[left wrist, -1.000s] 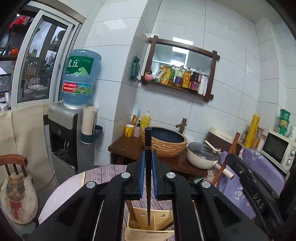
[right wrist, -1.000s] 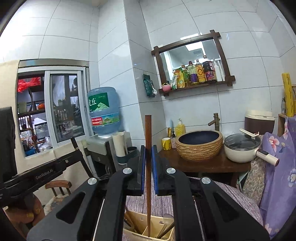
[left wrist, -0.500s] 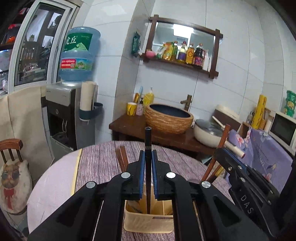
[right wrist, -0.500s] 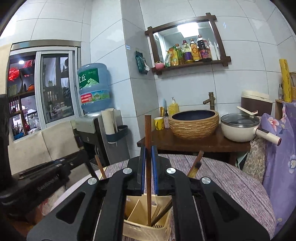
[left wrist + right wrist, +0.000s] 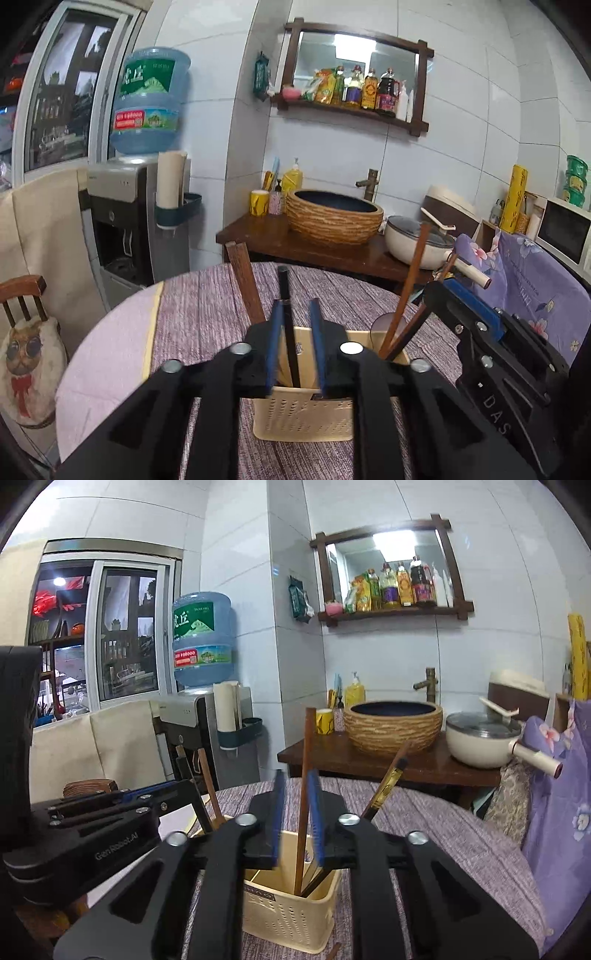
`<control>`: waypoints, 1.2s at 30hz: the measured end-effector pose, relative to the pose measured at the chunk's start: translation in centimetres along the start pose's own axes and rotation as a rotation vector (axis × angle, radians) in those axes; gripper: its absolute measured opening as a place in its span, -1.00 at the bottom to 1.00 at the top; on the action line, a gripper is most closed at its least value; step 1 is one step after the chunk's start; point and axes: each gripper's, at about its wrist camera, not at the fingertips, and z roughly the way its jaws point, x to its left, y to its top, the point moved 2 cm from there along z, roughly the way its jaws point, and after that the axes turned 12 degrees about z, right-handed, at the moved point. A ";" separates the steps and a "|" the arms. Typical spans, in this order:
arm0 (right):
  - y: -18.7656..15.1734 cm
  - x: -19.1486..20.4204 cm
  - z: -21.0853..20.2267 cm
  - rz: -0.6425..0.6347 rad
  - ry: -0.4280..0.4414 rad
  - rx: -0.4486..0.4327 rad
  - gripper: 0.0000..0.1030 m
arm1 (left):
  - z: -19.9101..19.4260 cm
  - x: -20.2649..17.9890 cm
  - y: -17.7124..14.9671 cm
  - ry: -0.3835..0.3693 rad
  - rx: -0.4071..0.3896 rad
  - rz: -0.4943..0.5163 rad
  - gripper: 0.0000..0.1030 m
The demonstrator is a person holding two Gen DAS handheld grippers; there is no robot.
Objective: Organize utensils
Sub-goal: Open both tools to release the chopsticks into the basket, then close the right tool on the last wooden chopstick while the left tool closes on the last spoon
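A cream perforated utensil holder [image 5: 303,417] stands on the round table [image 5: 199,317]; it also shows in the right wrist view [image 5: 291,915]. My left gripper [image 5: 295,317] is open just above it, with a black chopstick [image 5: 286,314] standing loose between the jaws, its lower end inside the holder. My right gripper [image 5: 297,786] is open too, with a brown chopstick [image 5: 304,775] standing loose between its jaws in the holder. Other brown chopsticks [image 5: 410,280] lean in the holder. The right gripper appears at the right of the left wrist view [image 5: 443,291].
A purple striped cloth [image 5: 443,830] covers the table. Behind it stand a water dispenser [image 5: 136,221], a wooden counter with a woven basin [image 5: 334,219] and a white pot [image 5: 417,240]. A chair with a cat cushion [image 5: 26,362] is at left. A purple floral cloth [image 5: 554,812] hangs at right.
Both grippers have come down over the holder and opened. The black and brown chopsticks, gripped before, now stand loose in the holder.
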 end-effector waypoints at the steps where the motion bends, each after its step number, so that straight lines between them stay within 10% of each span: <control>1: 0.1 0.0 -0.6 0.001 0.006 -0.011 -0.02 | -1.0 0.2 0.0 0.014 -0.020 0.000 -0.14; 12: -1.9 -1.6 -6.5 0.042 -0.042 0.058 0.26 | -5.5 2.1 -4.3 0.063 0.002 -0.078 0.71; 27: -14.1 -6.9 -3.3 0.204 -0.203 0.507 0.24 | -3.7 1.8 -15.4 0.096 0.268 -0.119 0.85; 36: -17.1 -5.9 0.7 0.169 -0.253 0.632 -0.14 | -3.7 1.3 -17.5 0.086 0.320 -0.098 0.85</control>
